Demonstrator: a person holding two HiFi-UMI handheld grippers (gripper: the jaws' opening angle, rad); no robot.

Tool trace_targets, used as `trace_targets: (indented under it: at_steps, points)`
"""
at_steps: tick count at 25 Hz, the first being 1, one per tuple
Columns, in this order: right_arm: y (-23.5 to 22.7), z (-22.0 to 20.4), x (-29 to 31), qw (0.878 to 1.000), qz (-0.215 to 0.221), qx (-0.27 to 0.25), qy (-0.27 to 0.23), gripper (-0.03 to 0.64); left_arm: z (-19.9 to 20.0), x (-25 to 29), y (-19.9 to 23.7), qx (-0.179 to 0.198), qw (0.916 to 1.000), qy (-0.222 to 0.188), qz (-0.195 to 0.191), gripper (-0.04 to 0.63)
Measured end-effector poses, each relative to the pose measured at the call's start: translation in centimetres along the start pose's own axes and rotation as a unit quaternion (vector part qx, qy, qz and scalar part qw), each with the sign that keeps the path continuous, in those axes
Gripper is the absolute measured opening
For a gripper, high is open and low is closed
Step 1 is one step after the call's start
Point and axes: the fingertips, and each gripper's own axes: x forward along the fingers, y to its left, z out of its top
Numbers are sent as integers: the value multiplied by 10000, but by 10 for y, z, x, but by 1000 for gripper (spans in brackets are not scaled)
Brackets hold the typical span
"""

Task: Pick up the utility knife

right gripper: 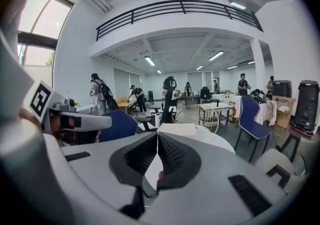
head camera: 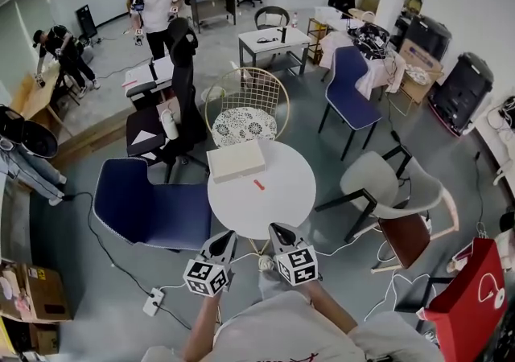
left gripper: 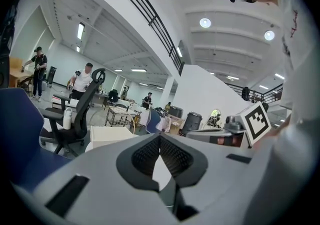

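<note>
A: Left tool (head camera: 228, 235) and right tool (head camera: 277, 228)?
B: Both shut tight, nothing in them, side by side at the worktop's (head camera: 286, 195) near edge
A: Knife (head camera: 258, 185)?
B: Lying mid-worktop, just beside the box (head camera: 236, 161), apart from both

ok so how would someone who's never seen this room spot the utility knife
Find the round white table in the middle of the room. Only two things lie on it: a flat cream box at its far edge and, just nearer on the bare top, the utility knife. The knife is the small, thin red piece, far smaller than the box.
</note>
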Motion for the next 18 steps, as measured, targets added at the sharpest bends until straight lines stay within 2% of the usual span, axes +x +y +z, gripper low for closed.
trace_targets:
  at_steps: [7,18]
  points:
    - [-29,16,45,9997,180,-45,129,17,16,47,30,-172,9997,-30,162,12]
    - [-87,61,115,9994,322,-99,-34,17,56,121,70,-10,9994,-103,336,12]
